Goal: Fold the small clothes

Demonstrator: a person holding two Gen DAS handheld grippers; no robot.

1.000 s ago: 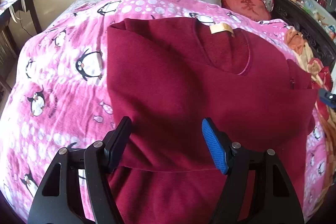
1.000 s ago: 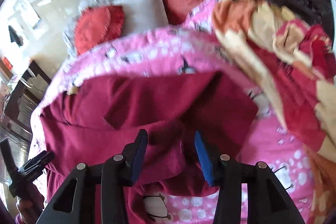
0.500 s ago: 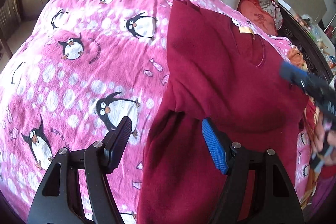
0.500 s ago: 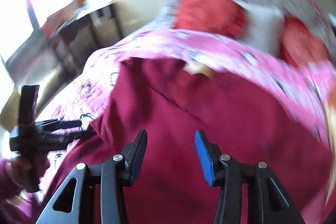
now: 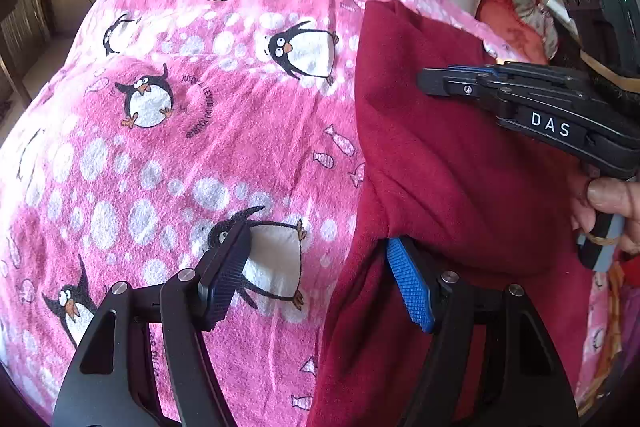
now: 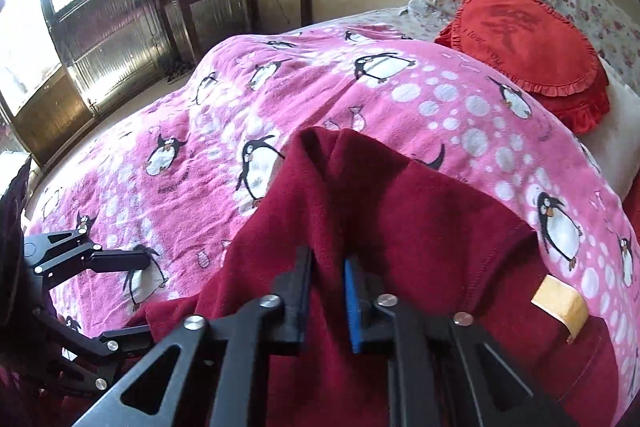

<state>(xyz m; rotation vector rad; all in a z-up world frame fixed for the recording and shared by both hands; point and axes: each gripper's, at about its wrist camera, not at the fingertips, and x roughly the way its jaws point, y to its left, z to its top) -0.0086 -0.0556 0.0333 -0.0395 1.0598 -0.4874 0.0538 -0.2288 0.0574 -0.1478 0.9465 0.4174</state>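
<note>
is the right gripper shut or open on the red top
Shut on it. In the right wrist view the right gripper has a raised ridge of the dark red top pinched between its pads.

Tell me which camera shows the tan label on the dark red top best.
The right wrist view. The tan label sticks up in full at the neckline of the dark red top, sharp and unblocked. In the left wrist view the right gripper covers that spot, so the label barely shows, if at all.

White caps "DAS" on the side of the black right tool (image 5: 550,125). Pink fleece penguin blanket (image 5: 180,155) has small curved dark lettering by the penguins, too tiny to read. Round red frilled cushion (image 6: 524,39) w/ a large darker character, unclear.
</note>
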